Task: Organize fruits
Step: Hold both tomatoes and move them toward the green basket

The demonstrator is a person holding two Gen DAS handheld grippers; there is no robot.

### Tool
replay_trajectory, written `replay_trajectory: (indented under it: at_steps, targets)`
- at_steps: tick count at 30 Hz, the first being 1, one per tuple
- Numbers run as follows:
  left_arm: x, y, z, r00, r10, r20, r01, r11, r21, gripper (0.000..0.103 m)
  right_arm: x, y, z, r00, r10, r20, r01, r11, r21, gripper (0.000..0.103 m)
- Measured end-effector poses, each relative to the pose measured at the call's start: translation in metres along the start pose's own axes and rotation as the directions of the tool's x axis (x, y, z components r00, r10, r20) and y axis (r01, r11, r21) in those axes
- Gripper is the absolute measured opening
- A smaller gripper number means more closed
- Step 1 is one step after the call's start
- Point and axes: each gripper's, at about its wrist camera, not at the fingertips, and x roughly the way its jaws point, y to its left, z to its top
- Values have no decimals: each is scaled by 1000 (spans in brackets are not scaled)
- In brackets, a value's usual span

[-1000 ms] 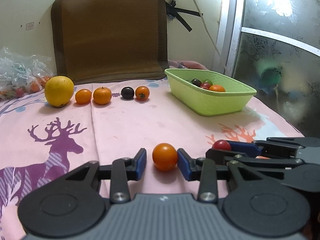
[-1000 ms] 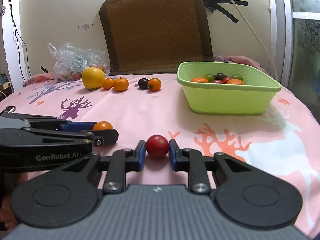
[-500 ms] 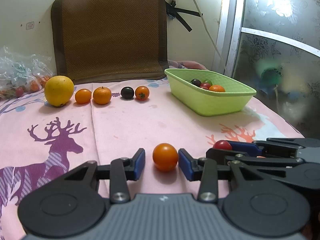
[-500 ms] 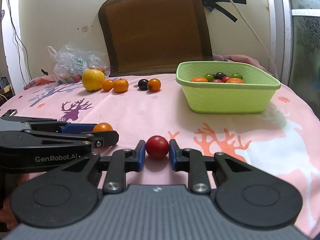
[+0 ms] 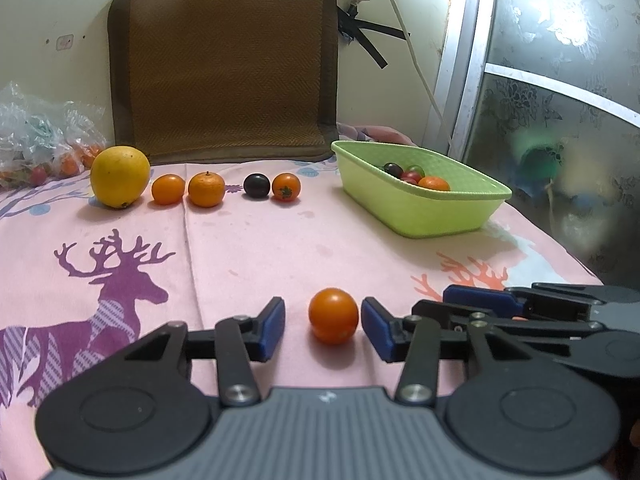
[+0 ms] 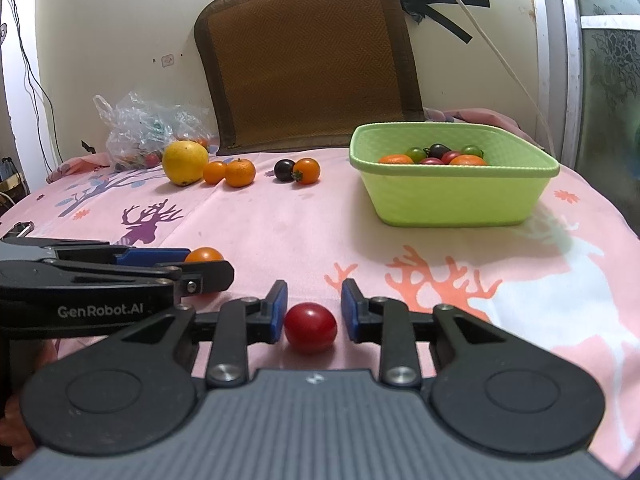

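An orange tomato (image 5: pixel 333 315) lies on the pink cloth between the fingers of my left gripper (image 5: pixel 323 324), which is open with gaps on both sides. A red tomato (image 6: pixel 310 327) rests between the fingers of my right gripper (image 6: pixel 314 312), also open and not touching it. The right gripper's blue-tipped fingers (image 5: pixel 476 300) show at the right of the left wrist view; the left gripper's arm (image 6: pixel 120 276) and orange tomato (image 6: pixel 203 255) show at the left of the right wrist view. A green basket (image 6: pixel 460 200) holds several small fruits.
At the back of the cloth runs a row: a yellow citrus (image 5: pixel 119 176), two oranges (image 5: pixel 206 189), a dark tomato (image 5: pixel 257 185) and an orange tomato (image 5: pixel 286 187). A plastic bag (image 6: pixel 148 136) of fruit sits far left. A brown cushion (image 5: pixel 224 60) leans on the wall.
Both grippers opened wider around their tomatoes and pulled back slightly. The red tomato now lies free on the cloth; the orange one has not moved.
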Motion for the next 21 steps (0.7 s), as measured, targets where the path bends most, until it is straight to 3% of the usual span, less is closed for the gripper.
replay_trajectory:
  at_steps: [21]
  targets:
    - [0,0,0,1000,6,-1,-5,1000,6,49,-2,-3,-1,1000,7,10,-7,1000,9,33]
